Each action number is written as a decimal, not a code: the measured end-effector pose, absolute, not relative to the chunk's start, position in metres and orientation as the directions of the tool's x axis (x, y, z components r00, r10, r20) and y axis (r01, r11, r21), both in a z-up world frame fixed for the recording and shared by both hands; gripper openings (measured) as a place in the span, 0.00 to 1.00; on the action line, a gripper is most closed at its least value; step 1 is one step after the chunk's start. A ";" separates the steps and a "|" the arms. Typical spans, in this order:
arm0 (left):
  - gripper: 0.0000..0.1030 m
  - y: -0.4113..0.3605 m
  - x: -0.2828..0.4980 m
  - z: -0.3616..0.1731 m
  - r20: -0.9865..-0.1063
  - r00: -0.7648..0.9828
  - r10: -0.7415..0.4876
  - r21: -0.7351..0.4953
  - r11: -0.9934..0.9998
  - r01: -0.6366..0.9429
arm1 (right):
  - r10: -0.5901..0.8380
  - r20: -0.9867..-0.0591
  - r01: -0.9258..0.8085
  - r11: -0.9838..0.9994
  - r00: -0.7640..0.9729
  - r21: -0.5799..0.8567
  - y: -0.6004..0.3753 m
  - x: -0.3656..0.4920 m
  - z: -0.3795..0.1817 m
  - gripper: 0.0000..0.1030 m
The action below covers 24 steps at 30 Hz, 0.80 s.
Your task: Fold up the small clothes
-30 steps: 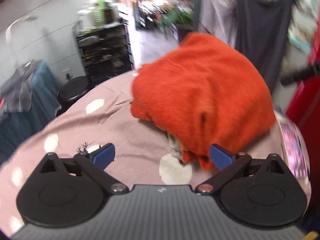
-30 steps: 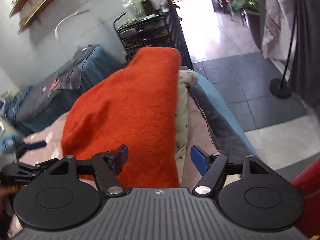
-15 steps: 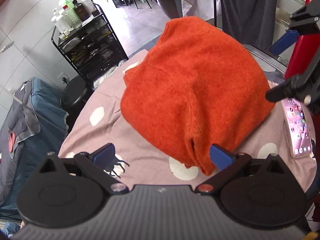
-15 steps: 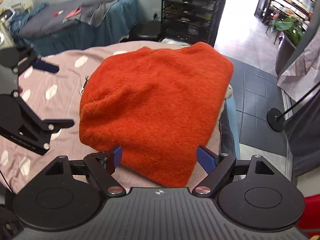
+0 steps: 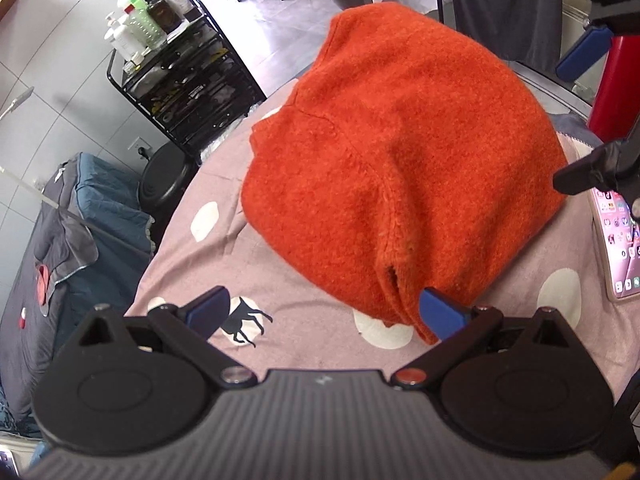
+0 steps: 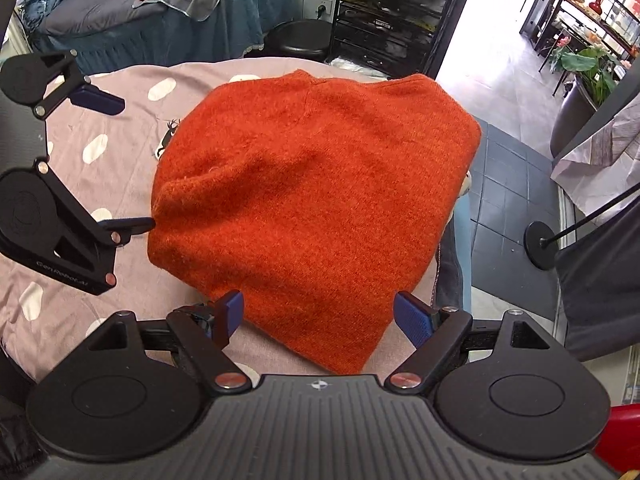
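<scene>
Both grippers have drawn back from the folded fuzzy orange knit sweater (image 6: 312,200), which lies on the dotted mauve tablecloth (image 6: 100,148), its long axis running from near corner to far edge. Left gripper (image 5: 326,310) and right gripper (image 6: 318,314) hold their blue-padded fingers apart, gripping nothing.

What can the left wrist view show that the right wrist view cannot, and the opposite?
Only the left wrist view shows the phone lying on the spotted cloth and the bottles on the black rack. Only the right wrist view shows the green plant and the round stand base on the floor. Both show the folded orange sweater, with both tools open.
</scene>
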State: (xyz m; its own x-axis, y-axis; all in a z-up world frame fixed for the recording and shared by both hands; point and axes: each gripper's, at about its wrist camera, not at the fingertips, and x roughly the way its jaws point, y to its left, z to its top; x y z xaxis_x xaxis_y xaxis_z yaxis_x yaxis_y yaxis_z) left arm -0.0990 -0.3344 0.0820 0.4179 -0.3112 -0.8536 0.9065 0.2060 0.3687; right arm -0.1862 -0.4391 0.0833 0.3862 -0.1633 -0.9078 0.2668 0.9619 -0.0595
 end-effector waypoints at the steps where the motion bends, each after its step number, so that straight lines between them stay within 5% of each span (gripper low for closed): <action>1: 1.00 -0.334 -0.099 0.082 -0.854 0.418 -0.310 0.368 0.206 0.907 | -0.166 -0.908 0.265 0.962 0.384 -0.064 -0.439 -0.185 0.083 1.00; 24: 0.99 -0.327 -0.101 0.088 -0.834 0.389 -0.392 0.338 0.195 0.921 | -0.193 -0.918 0.249 0.963 0.347 -0.108 -0.427 -0.180 0.080 1.00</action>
State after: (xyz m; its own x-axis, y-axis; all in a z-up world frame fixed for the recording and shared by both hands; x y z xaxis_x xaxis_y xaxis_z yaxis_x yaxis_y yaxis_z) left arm -0.1009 -0.3274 0.0880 0.3889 -0.3925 -0.8335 0.9208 0.1954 0.3376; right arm -0.1797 -0.4268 0.0800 0.3473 -0.1928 -0.9177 0.2489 0.9625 -0.1080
